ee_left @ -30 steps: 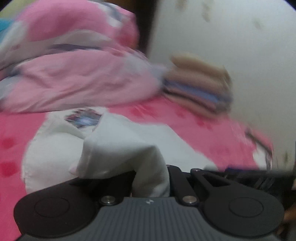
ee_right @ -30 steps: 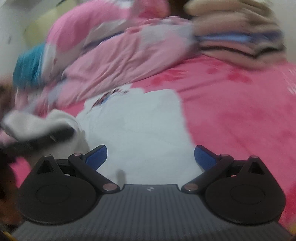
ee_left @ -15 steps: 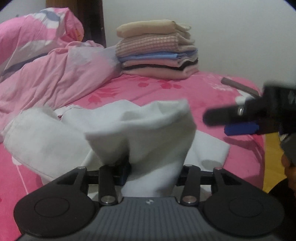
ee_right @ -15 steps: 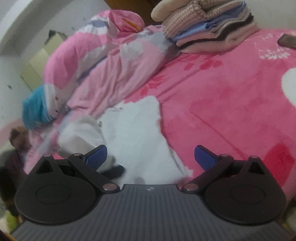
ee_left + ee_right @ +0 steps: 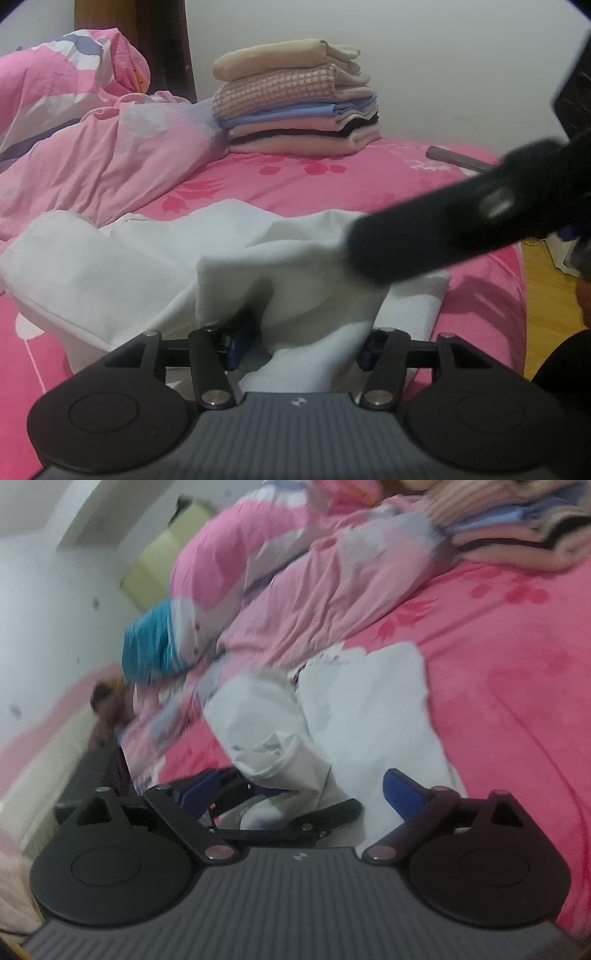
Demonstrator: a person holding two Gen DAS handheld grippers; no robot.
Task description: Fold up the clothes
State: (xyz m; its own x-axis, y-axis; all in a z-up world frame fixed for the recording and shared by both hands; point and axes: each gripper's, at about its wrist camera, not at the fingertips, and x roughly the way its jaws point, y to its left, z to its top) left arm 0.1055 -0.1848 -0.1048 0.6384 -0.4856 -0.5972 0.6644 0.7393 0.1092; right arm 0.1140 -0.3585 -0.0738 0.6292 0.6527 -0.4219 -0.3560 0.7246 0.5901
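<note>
partly hidden: left claw (image 5: pixel 299 345) pads under white garment (image 5: pixel 147 258) fold

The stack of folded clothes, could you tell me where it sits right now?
In the left wrist view, the stack of folded clothes sits on the pink bed cover against the white wall, right of the crumpled pink duvet.

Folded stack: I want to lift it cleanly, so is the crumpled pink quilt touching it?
Touching. The left wrist view shows the pink quilt pressed against the folded stack low down, no gap between.
</note>
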